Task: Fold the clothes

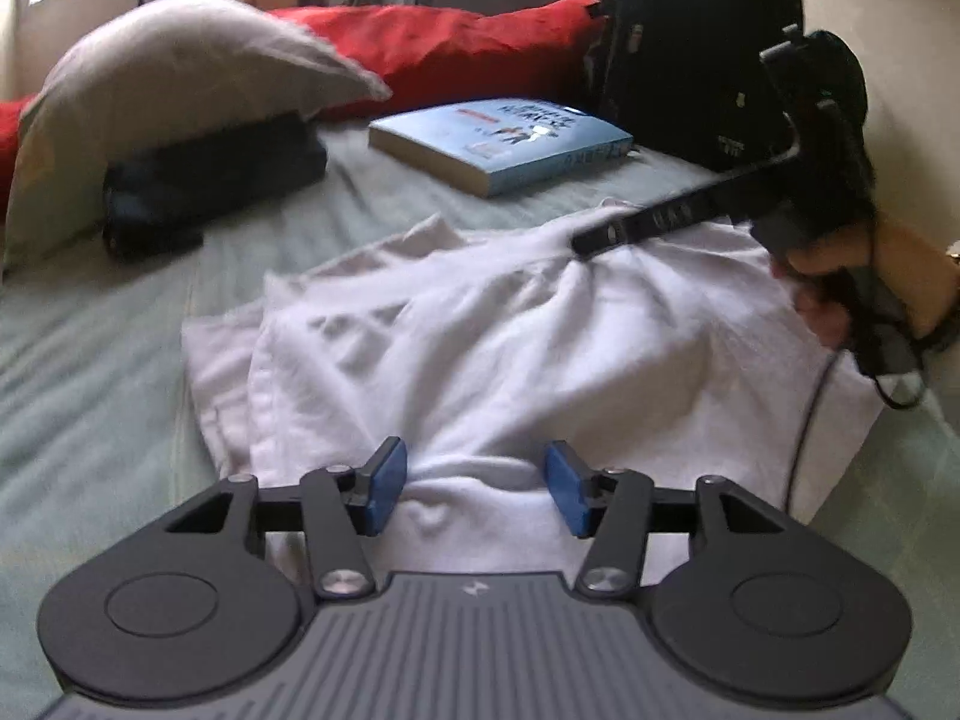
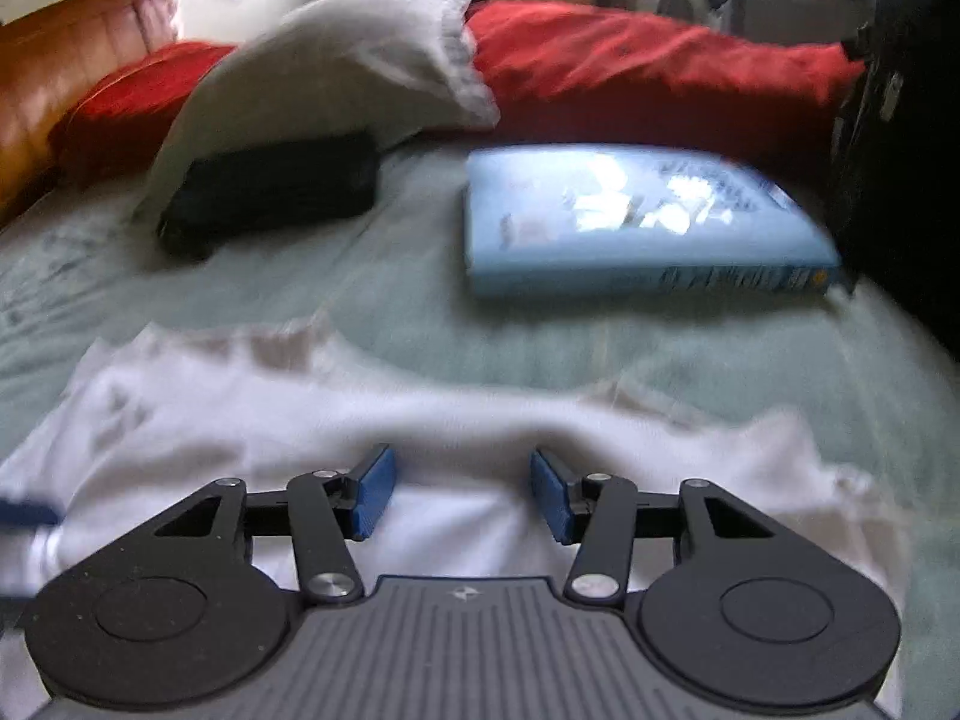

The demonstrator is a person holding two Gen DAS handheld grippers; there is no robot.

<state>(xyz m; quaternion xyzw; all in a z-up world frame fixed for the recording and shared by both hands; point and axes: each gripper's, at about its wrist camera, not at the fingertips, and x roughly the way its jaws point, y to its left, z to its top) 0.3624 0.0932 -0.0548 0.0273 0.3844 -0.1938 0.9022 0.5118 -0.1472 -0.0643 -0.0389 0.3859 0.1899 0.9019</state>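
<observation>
My left claw (image 1: 474, 489) hung spread over the near edge of the white garment (image 1: 480, 330), its blue pads (image 1: 384, 489) apart with cloth under the gap but nothing pinched. My right claw (image 2: 462, 495) stood the same way, pads wide and bare above the white fabric. The garment lay rumpled on the green bed sheet (image 1: 90, 360), partly doubled over, with loose layers sticking out at its left side.

What worried me: with neither claw gripping, the raised fold could slump back or slide, and those stray layers might leave the fold crooked. If I closed on a bunched ridge, I judged I might catch two layers instead of one. The cable (image 1: 810, 420) trailing from my right hand (image 1: 870, 276) lay across the cloth and could drag it. The blue book (image 1: 504, 144) and black backpack (image 1: 708, 48) sat close beyond the garment, leaving little room to spread it.

The book's cover carried print, too blurred to read; a small emblem marked each claw's body.
</observation>
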